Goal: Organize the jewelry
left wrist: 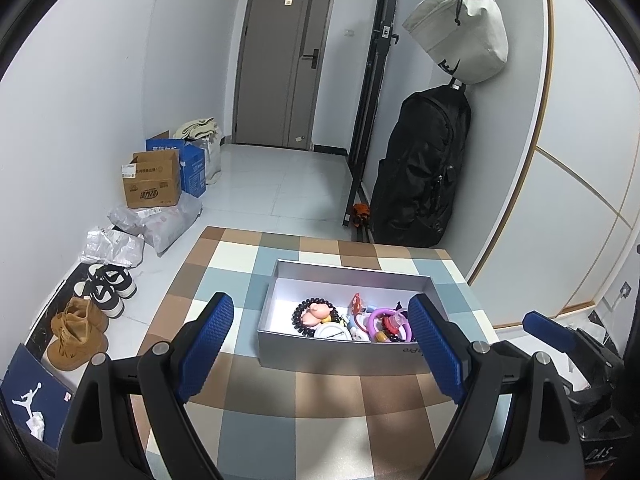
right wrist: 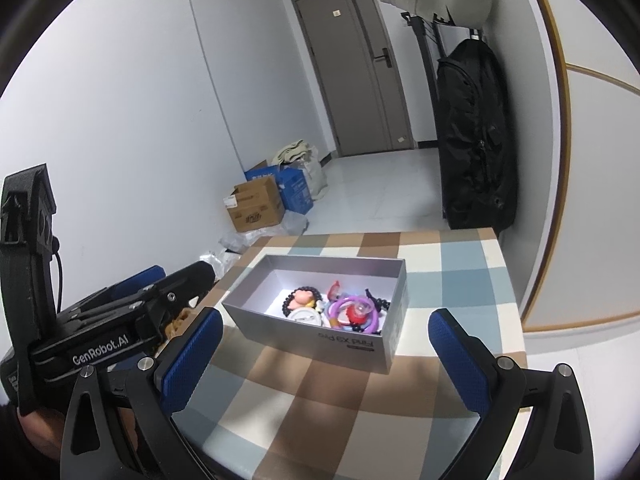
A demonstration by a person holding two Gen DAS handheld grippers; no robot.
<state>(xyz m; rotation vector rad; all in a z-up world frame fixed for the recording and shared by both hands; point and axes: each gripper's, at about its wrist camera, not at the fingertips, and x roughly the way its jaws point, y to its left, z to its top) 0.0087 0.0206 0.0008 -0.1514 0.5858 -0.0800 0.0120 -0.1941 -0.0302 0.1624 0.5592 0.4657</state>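
Checked tablecloth (left wrist: 248, 408) covers table; hallway, grey door (left wrist: 284, 60) behind.

- Left gripper (left wrist: 320, 344), right gripper (right wrist: 326, 356): both released, jaws wide, holding nothing, over near edge.
- Grey box (right wrist: 348, 344), mid-table toward right edge, lidless. Jewelry (left wrist: 352, 320) heaped at its near end: dark bead bracelet (left wrist: 298, 314), purple ring (right wrist: 352, 312), pink piece, red piece.
- Stage unclear: fits pieces gathered in, or awaiting sorting out.
- Writing: "GenRobot.AI" on left gripper body; box print inverted, unreadable; cardboard carton (left wrist: 154, 180) text illegible.
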